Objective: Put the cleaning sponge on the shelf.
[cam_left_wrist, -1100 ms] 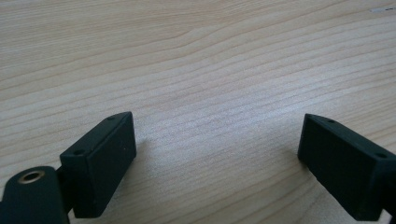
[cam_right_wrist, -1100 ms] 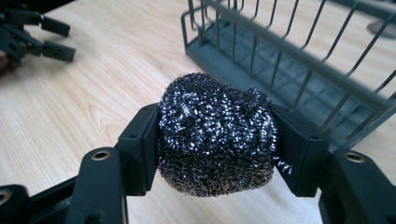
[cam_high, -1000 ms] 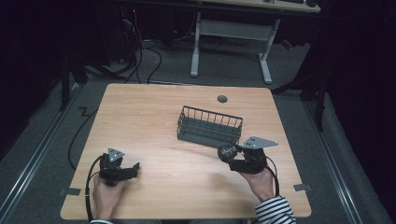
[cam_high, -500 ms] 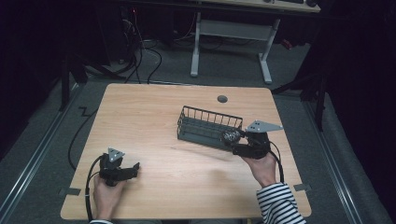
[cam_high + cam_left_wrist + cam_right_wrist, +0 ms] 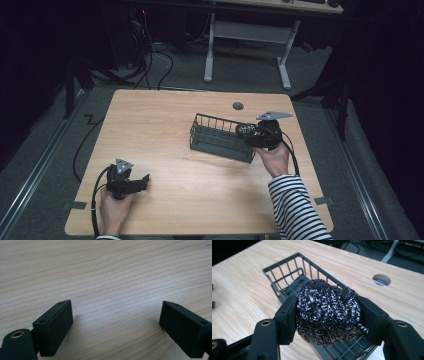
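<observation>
Now right hand (image 5: 274,157) raised, scourer (image 5: 328,311) over basket (image 5: 220,137)

- This is looking like a lab or recording room, not a home: a light wooden table (image 5: 165,120) is standing alone on grey carpet (image 5: 40,150) in dim surroundings.
- Black cables (image 5: 155,55) are trailing over the floor behind it.
- A second desk on a white metal frame (image 5: 245,35) is standing further back.
- Tape marks (image 5: 74,205) are sitting at the table's near corners.
</observation>
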`<state>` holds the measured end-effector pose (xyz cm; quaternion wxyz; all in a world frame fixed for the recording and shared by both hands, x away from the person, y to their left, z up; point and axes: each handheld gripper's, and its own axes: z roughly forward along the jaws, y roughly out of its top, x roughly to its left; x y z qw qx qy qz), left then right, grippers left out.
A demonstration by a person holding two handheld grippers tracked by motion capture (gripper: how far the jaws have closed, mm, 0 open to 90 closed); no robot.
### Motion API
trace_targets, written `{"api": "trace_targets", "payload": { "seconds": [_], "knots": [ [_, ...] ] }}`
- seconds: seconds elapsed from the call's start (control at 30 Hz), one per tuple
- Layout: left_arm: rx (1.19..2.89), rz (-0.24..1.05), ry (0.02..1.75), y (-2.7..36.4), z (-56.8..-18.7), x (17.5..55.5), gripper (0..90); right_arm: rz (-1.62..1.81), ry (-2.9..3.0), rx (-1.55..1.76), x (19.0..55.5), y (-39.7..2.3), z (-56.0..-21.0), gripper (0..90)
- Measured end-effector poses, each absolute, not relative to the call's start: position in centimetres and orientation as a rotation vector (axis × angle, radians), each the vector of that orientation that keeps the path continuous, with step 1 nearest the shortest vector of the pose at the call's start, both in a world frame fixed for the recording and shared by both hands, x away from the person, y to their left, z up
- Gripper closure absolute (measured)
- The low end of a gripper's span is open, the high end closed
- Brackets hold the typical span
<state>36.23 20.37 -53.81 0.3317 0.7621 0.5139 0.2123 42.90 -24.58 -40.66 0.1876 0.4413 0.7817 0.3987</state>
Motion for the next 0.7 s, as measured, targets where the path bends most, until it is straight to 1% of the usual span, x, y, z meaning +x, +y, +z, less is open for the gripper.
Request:
{"api": "trace_targets", "payload": {
  "seconds": [0.33, 0.7],
  "knots": [
    [1.992, 0.555, 1.341, 20.4, -53.8, 36.2, 12.6, 1.06, 2.224, 1.32, 44.8, -24.4, -42.2, 38.9],
    [1.992, 0.555, 1.339, 20.4, -53.8, 36.2, 12.9, 1.015, 2.269, 1.388, 45.7, -24.0, -43.4, 37.1]
  ]
}}
